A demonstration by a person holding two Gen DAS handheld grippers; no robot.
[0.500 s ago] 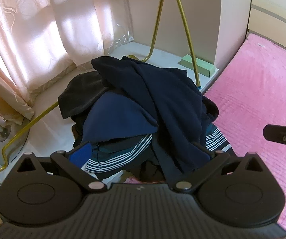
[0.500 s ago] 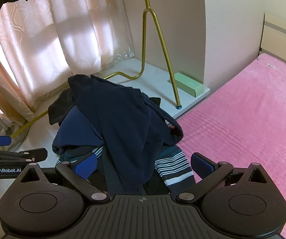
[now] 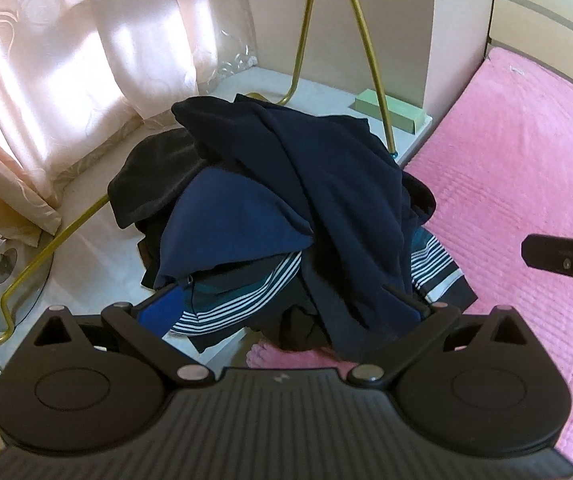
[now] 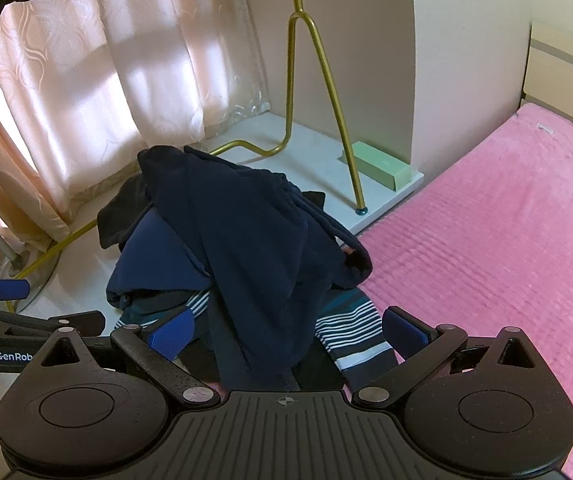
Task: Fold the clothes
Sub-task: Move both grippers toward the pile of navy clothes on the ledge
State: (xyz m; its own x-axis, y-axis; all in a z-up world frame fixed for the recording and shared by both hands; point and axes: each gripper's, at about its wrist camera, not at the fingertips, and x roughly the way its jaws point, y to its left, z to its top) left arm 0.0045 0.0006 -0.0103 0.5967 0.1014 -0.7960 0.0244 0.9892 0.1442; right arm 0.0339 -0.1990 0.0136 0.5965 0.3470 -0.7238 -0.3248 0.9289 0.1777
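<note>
Dark clothes pile (image 3: 286, 216) sits heaped at the bed (image 3: 526, 168) edge, dead ahead at twelve o'clock. My left gripper (image 3: 286, 312) has its jaws spread wide astride the navy garment (image 4: 246, 248); my right gripper (image 4: 286, 334) likewise spread, holding nothing. Open pink bed runs out at three o'clock.

Pale pink patterned curtains (image 3: 86, 60) cover the window on the left; daylight shines through them in bright patches. A plain beige wall (image 4: 366, 40) stands behind, ending in a projecting corner. The floor (image 4: 310, 156) is light and tiled. A gold metal rack leg (image 4: 326, 80) rises from it, and a green box (image 4: 382, 168) lies against the wall. A bed with a pink cover (image 3: 518, 160) occupies the right, with a cream headboard (image 3: 546, 12) at its far end.
</note>
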